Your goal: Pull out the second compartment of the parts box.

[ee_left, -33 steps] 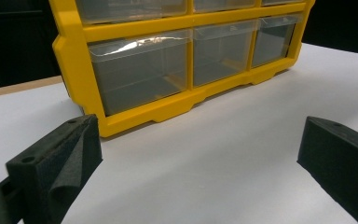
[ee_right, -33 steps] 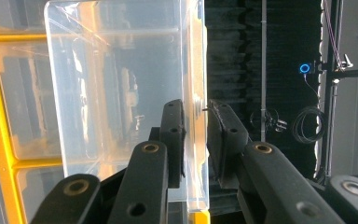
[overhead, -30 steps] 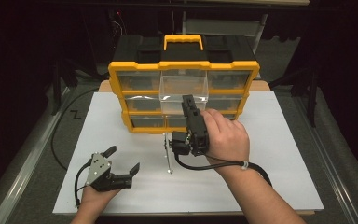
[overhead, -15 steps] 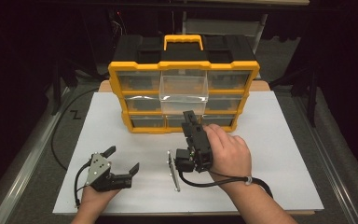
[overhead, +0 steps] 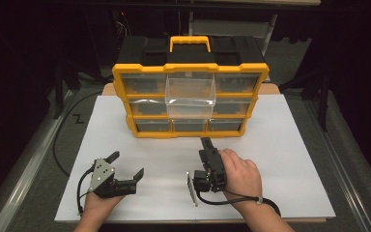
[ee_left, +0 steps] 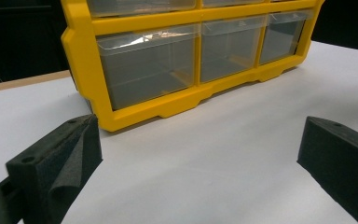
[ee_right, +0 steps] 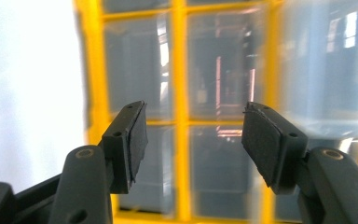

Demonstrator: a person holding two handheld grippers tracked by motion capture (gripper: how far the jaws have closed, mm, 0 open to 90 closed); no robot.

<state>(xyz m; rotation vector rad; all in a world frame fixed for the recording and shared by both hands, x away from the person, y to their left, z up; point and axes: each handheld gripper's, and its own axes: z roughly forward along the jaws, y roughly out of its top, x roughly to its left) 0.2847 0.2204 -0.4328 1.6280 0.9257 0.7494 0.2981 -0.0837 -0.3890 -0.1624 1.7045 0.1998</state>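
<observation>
High view: the yellow drawer cabinet (overhead: 191, 99) stands at upper centre on the white board (overhead: 280, 159), with one clear drawer (overhead: 191, 94) in its middle column pulled out toward the camera. Just below the cabinet's lower edge, right of centre, the right gripper (overhead: 206, 144) lies low over the board, pointing up the frame at the cabinet. Its jaws have just been opening. Right gripper view shows them parted to a middling gap with nothing between them, one pad (ee_right: 137, 140) at centre left; neither pad touches anything. Behind them the cabinet's yellow grid and drawers are smeared by blur, and the pale drawer at upper right is hard to read. At lower left of the high view the left gripper (overhead: 125, 164) rests spread wide and empty. In the left gripper view its pads (ee_left: 56, 163) sit at the bottom corners, both cut by the frame edge, well apart from the cabinet (ee_left: 177, 100), whose top is cropped.
</observation>
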